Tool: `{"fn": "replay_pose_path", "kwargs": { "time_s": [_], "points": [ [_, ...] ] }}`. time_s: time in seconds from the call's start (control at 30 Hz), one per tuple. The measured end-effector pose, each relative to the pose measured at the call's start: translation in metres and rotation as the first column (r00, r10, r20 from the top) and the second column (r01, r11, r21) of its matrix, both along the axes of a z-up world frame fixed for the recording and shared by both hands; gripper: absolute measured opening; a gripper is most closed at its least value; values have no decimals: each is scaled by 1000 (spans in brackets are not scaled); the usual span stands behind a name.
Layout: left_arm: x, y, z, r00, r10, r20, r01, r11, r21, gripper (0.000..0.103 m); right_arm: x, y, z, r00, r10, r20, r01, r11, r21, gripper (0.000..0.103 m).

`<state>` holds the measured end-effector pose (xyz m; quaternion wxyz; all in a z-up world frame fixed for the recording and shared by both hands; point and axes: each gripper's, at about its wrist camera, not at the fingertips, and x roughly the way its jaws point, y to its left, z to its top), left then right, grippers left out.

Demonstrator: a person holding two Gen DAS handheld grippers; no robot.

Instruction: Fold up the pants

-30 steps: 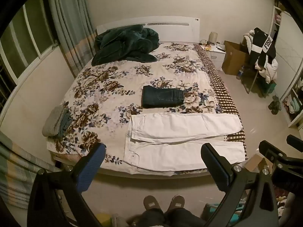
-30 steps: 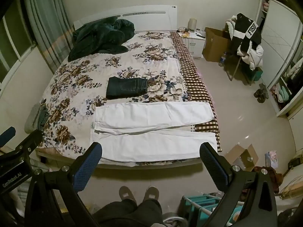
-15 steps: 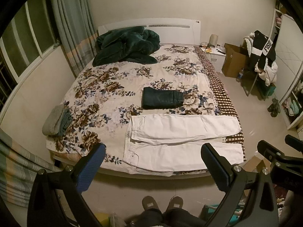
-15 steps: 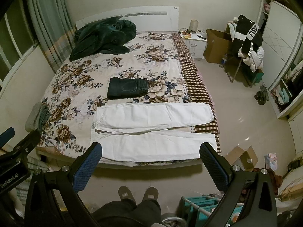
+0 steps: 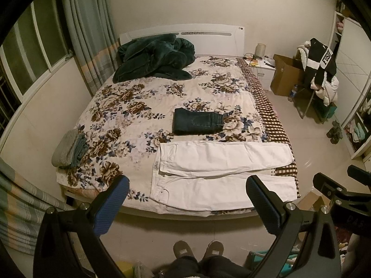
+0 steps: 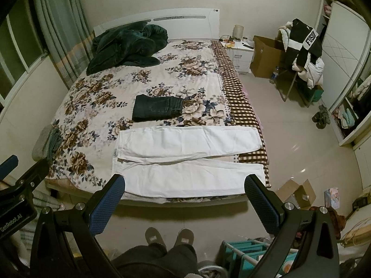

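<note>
Grey, seemingly folded cloth [image 5: 66,148] sits at the bed's left edge, though the fisheye blurs what it is. On the floral bed [image 5: 139,106], the white pants [image 5: 220,173] lie flat across the near edge, waistband left, legs running right. Dark folded jeans [image 5: 198,121] rest just behind them. Left tongs [image 5: 187,199] and right tongs [image 6: 185,197] hover before the bed, both spread wide, gripping nothing.
</note>
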<state>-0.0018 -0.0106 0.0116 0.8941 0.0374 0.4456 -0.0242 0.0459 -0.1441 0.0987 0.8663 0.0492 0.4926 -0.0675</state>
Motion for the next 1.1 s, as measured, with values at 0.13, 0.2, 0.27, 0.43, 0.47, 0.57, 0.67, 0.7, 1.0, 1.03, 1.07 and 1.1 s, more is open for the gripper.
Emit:
{"fn": "replay_pose_path", "kwargs": {
  "time_s": [0.13, 0.2, 0.27, 0.43, 0.47, 0.57, 0.67, 0.7, 1.0, 1.03, 1.07, 1.1],
  "points": [
    [0, 0, 0, 1000, 1, 2, -1, 1000, -1, 103, 0, 7, 18, 1000, 10, 2, -10, 1000, -5, 103],
    [-1, 1, 0, 1000, 0, 3, 0, 1000, -1, 103, 2, 10, 23, 1000, 11, 6, -11, 1000, -8, 103],
    [-1, 1, 0, 1000, -1, 4, 1, 1000, -2, 103, 2, 8, 19, 1000, 12, 6, -12, 1000, -6, 103],
    [-2, 3, 3, 1000, -2, 6, 2, 1000, -1, 103, 5, 11, 23, 1000, 16, 8, -16, 1000, -2, 103],
    [-1, 4, 3, 1000, -1, 6, 1, 1000, -3, 103, 5, 11, 22, 1000, 19, 7, -19, 1000, -2, 103],
    [-2, 1, 12, 1000, 1, 8, -1, 1000, -4, 103, 5, 13, 21, 1000, 17, 7, -17, 1000, -3, 103],
    [-2, 2, 12, 1000, 0, 8, 0, 1000, -5, 103, 4, 14, 20, 1000, 15, 10, -15, 1000, -2, 103],
    [-2, 2, 12, 1000, 1, 9, -1, 1000, -5, 103, 5, 15, 21, 1000, 16, 10, -16, 1000, -2, 103],
    [-2, 3, 11, 1000, 1, 11, -1, 1000, -8, 103, 8, 19, 24, 1000, 21, 13, -21, 1000, -3, 103],
    [-2, 3, 11, 1000, 1, 11, -1, 1000, -9, 103, 9, 20, 24, 1000, 21, 13, -21, 1000, -3, 103],
    [-2, 2, 12, 1000, 1, 11, -1, 1000, -8, 103, 10, 20, 26, 1000, 22, 13, -22, 1000, -1, 103],
    [-2, 3, 11, 1000, 0, 11, 0, 1000, -9, 103, 11, 13, 19, 999, 30, 15, -30, 1000, -2, 103]
  ]
}}
